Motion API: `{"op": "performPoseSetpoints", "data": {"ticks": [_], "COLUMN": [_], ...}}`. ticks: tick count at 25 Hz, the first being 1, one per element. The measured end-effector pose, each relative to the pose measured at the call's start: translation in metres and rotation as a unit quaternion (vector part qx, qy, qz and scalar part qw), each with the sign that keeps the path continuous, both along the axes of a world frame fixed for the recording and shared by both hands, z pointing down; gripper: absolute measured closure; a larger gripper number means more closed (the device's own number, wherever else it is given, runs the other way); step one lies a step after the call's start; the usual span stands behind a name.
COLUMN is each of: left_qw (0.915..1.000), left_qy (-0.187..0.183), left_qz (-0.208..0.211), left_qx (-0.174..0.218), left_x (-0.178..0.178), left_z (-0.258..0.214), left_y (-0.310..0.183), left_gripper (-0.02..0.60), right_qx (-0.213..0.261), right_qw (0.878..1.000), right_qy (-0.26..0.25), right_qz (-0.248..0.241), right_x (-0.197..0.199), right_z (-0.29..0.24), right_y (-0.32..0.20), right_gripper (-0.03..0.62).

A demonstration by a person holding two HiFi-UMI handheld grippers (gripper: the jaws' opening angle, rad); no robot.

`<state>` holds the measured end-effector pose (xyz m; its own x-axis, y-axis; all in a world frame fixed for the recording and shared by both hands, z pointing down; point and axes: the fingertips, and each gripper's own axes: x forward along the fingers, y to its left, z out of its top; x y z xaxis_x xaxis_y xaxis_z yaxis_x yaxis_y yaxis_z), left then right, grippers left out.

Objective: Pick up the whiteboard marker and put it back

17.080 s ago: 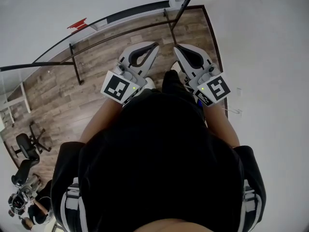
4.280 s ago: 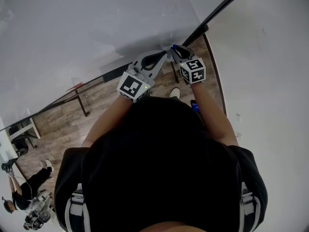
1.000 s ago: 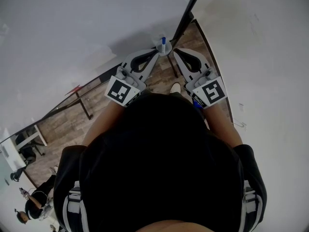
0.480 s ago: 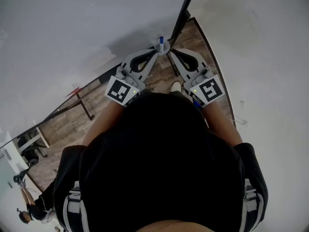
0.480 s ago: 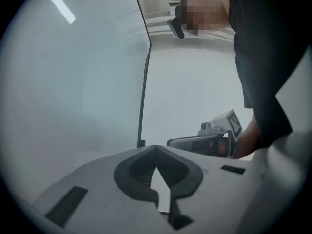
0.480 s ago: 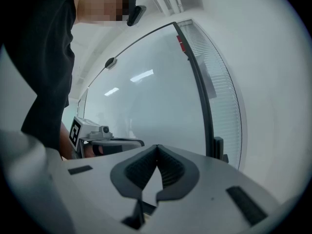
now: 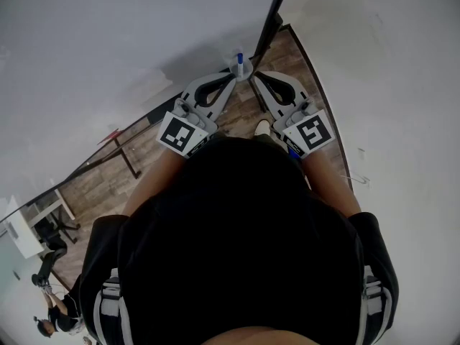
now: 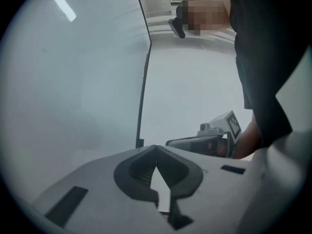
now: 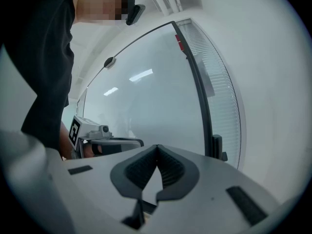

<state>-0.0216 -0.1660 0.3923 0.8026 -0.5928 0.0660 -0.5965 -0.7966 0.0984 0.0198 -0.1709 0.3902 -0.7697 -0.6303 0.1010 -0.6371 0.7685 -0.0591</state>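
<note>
Your left gripper (image 8: pixel 156 149) had its jaws pressed together, tips meeting, nothing between them; your right gripper (image 9: pixel 157 148) was the same, clamped tight on itself and empty. In the head view both pointed away from you, side by side, tips angled in toward each other. The whiteboard marker (image 7: pixel 239 58) stood upright, blue end up, in a small pale holder (image 7: pixel 241 70) just beyond and between the two tips; neither gripper held it; couldn't tell if either tip touched the holder. Holder sat at the edge of the whiteboard (image 7: pixel 108 42), beside its black frame (image 7: pixel 272 20), which ran up and away past it; white wall (image 7: pixel 388 85) lay to the right of the frame; wooden floor (image 7: pixel 108 178) showed below the board. Left gripper view caught the right gripper off to its right, against the pale board; right gripper view caught the left gripper off to its left. Your black top (image 7: pixel 237 243) filled the lower head view.
</note>
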Motion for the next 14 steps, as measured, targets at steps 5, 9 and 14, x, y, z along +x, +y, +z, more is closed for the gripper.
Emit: {"op": "performPoseSetpoints", "data": {"ticks": [5, 9, 14], "left_qw": [0.9998, 0.9996, 0.999], "left_qy": [0.017, 0.023, 0.035], "left_qz": [0.004, 0.006, 0.008], "left_qx": [0.01, 0.014, 0.028], "left_x": [0.001, 0.001, 0.001], "left_z": [-0.002, -0.005, -0.009], "left_y": [0.002, 0.004, 0.006], "left_gripper": [0.578, 0.578, 0.578], "right_qx": [0.0, -0.005, -0.007], "right_qw": [1.0, 1.0, 1.0], "right_qy": [-0.001, 0.001, 0.005], "right_qz": [0.0, 0.001, 0.0], "right_x": [0.0, -0.001, -0.003], "right_z": [0.0, 0.001, 0.002], "right_y": [0.001, 0.002, 0.004], "right_gripper": [0.594, 0.594, 0.594]}}
